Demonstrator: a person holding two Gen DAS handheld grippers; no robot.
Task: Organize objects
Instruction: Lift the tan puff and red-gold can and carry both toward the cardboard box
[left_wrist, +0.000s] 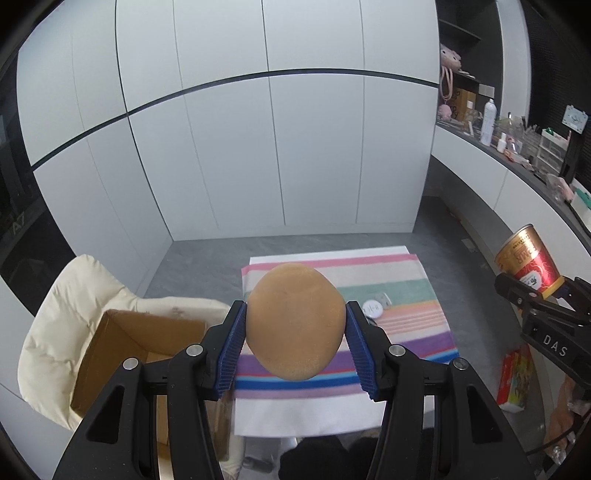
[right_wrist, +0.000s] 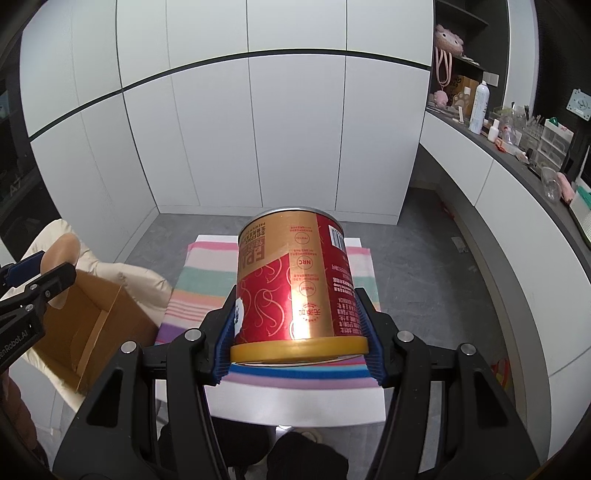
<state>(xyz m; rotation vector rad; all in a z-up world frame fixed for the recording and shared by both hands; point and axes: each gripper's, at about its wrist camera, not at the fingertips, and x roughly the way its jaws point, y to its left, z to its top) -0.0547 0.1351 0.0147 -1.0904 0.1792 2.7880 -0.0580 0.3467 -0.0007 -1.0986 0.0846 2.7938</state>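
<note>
My left gripper (left_wrist: 295, 314) is shut on a tan round object (left_wrist: 295, 321), smooth and egg-shaped from this side, with a blue pad pressed on each flank. It hangs over the near end of a striped cloth (left_wrist: 406, 291) on a white table (left_wrist: 306, 417). My right gripper (right_wrist: 297, 295) is shut on a red and gold can (right_wrist: 295, 280), upside down with its gold lid toward the camera. In the left wrist view the can (left_wrist: 528, 258) sits at the far right. An open cardboard box (left_wrist: 122, 354) rests on a cream padded chair (left_wrist: 55, 317) to the left.
A small white round badge (left_wrist: 372, 307) and a grey item (left_wrist: 384, 298) lie on the cloth. A colourful packet (left_wrist: 515, 376) lies on the grey floor at right. A cluttered dark counter (right_wrist: 517, 155) runs along the right wall. White cabinet doors (left_wrist: 258, 147) stand behind the table.
</note>
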